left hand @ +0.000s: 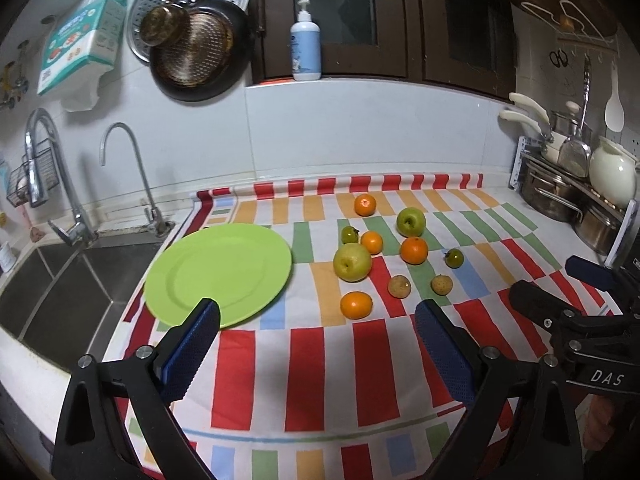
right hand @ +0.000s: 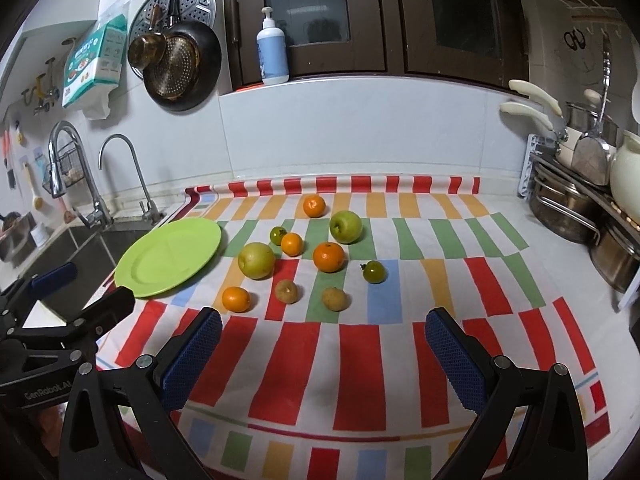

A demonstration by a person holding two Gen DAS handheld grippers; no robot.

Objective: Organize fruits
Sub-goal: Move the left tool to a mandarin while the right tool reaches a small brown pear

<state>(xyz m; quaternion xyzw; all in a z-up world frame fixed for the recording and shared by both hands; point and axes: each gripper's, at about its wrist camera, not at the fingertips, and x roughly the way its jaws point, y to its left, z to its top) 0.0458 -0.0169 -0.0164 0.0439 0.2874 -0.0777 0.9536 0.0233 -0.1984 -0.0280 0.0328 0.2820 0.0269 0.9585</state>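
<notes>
Left wrist view shows your left gripper (left hand: 316,320) hovering over the striped cloth (left hand: 304,368) with its jaws spread wide and nothing between them; the right wrist view shows your right gripper (right hand: 324,328) the same way, released and empty. The fruits lie loose on the cloth, none on the green plate (left hand: 218,274), which sits at the cloth's left edge beside the sink (left hand: 60,300). Nearest your left gripper is a small orange (left hand: 356,305), with a large yellow-green apple (left hand: 352,262) just behind it and two brownish round fruits (left hand: 399,286) to its right. Further back sit another green apple (left hand: 411,221), three more oranges and two small green tomato-like fruits (left hand: 454,258). By the look of it you are at the very start, in the approach to a first pick, with every piece yet to be gathered. The next move likely calls for lowering one gripper so its pads straddle the near orange, closing gently since it can roll, then carrying it left to the plate. Mind the neighbouring apple as you descend, and keep the two grippers apart.
</notes>
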